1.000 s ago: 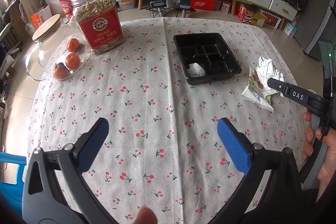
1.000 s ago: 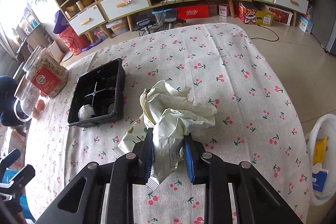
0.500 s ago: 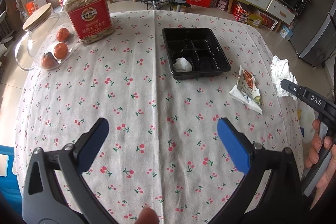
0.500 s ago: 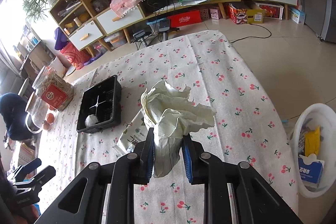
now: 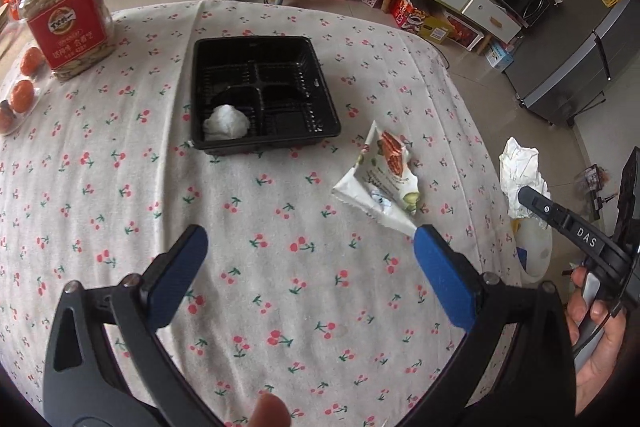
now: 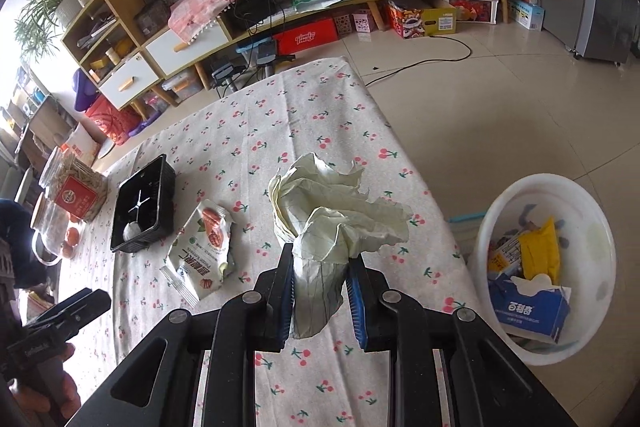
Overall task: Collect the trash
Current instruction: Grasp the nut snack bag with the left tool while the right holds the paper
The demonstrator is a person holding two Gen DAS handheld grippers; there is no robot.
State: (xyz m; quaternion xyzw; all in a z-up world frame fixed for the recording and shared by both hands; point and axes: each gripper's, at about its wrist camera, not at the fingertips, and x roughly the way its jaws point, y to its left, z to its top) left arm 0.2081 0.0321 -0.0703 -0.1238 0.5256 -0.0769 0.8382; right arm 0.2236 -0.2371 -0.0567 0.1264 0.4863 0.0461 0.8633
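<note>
Cherry-print tablecloth (image 6: 320, 115), white bin (image 6: 548, 267) on the floor beside it.

Right gripper (image 6: 320, 291) is clamped on crumpled paper (image 6: 332, 215), lifted off the cloth near the table edge. Best carry it well over the bin's rim before letting go. Left gripper (image 5: 308, 267) hangs with jaws apart, empty, near the snack wrapper (image 5: 384, 179); a black tray (image 5: 260, 87) remains.

Black plastic left gripper (image 5: 306, 255): blue ribbed pads, silver screws. Black right gripper (image 6: 320, 291): same, arm stamped "DAS".
</note>
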